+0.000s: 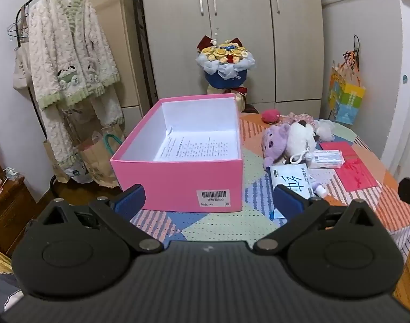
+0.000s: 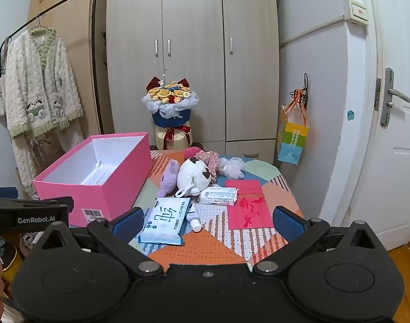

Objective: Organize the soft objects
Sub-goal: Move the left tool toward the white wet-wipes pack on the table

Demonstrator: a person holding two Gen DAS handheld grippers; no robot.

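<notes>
Hovering over table (image 2: 205,253), left gripper (image 1: 209,197) and right gripper (image 2: 209,220) both empty, jaws wide apart; pink box (image 2: 108,185) at 10 o'clock of white plush (image 2: 191,176).

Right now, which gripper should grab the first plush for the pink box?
Right gripper, probably. Its open jaws face the white plush and purple plush nearly head-on. The left gripper, also open and empty, faces the pink box.
</notes>
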